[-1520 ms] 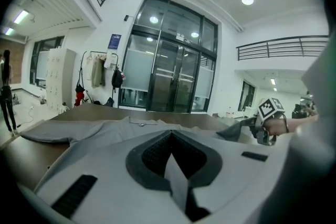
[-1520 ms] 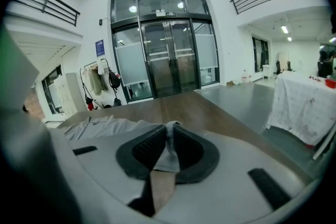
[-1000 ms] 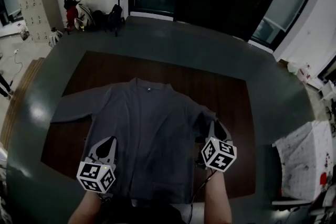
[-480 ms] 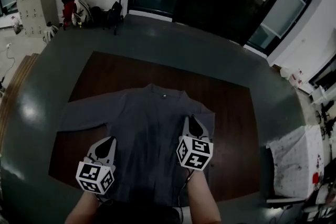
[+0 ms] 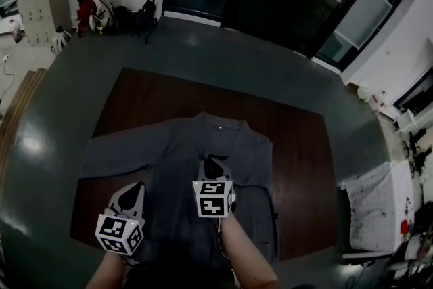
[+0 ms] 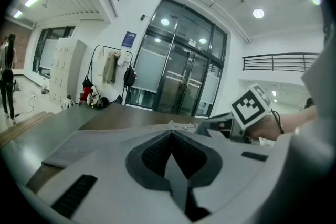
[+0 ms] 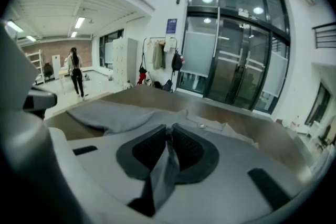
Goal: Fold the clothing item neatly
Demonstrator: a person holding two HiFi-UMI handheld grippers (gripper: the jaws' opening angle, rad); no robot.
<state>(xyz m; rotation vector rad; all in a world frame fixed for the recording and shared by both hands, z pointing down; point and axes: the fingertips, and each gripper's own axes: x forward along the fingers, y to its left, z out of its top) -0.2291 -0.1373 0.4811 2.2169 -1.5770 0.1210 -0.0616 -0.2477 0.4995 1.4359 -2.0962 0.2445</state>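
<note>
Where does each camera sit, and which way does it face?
Head view: on the person's head, looking steeply down at the grey garment on the brown table; both forearms, left gripper, right gripper show.
Left gripper view: on the left gripper, along jaws shut on garment, toward glass doors; right gripper's cube shows.
Right gripper view: on the right gripper, jaws pinching garment, facing the doors.
Shared: both gripper views show doors and coat rack.

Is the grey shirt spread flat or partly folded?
Partly folded. The right tool pinches the shirt, holding its right side over the middle; the left sleeve lies spread on the table.
</note>
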